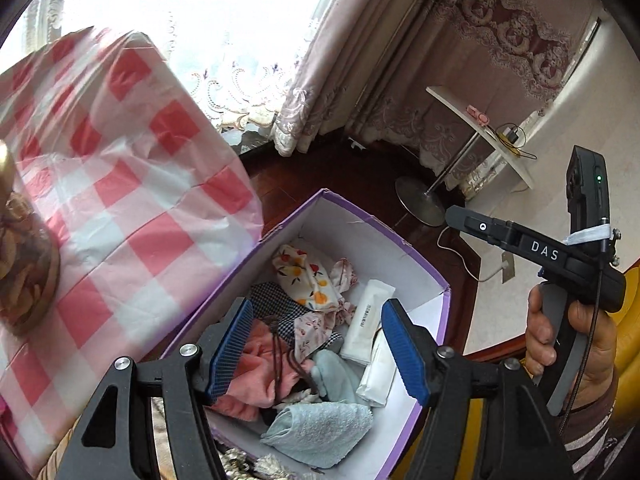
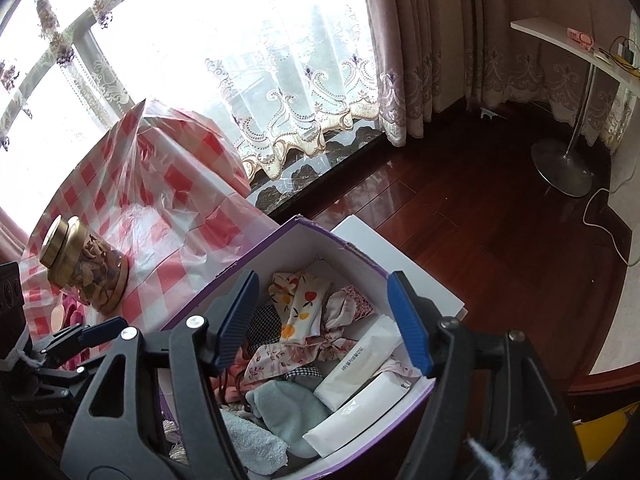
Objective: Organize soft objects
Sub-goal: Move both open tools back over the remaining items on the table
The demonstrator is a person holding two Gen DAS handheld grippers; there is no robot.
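A purple box (image 1: 352, 240) with white inside stands open below both grippers. It holds a fruit-print cloth (image 1: 306, 276), a pink towel (image 1: 260, 380), a light blue towel (image 1: 320, 432), checked and floral cloths and two white tissue packs (image 1: 370, 320). My left gripper (image 1: 318, 354) hangs open over the pile, with nothing between its blue pads. In the right wrist view my right gripper (image 2: 322, 320) is also open and empty above the same box (image 2: 304, 248), over the fruit-print cloth (image 2: 300, 308) and tissue packs (image 2: 360, 364). A hand (image 1: 560, 340) grips the right tool's handle.
A table under a red-and-white checked cloth (image 2: 180, 208) lies left of the box, with a gold-lidded glass jar (image 2: 84, 268) on it. A white panel (image 2: 400, 264) sits behind the box. Dark wood floor (image 2: 460, 220), a chrome-footed side table (image 2: 572, 52) and curtains lie beyond.
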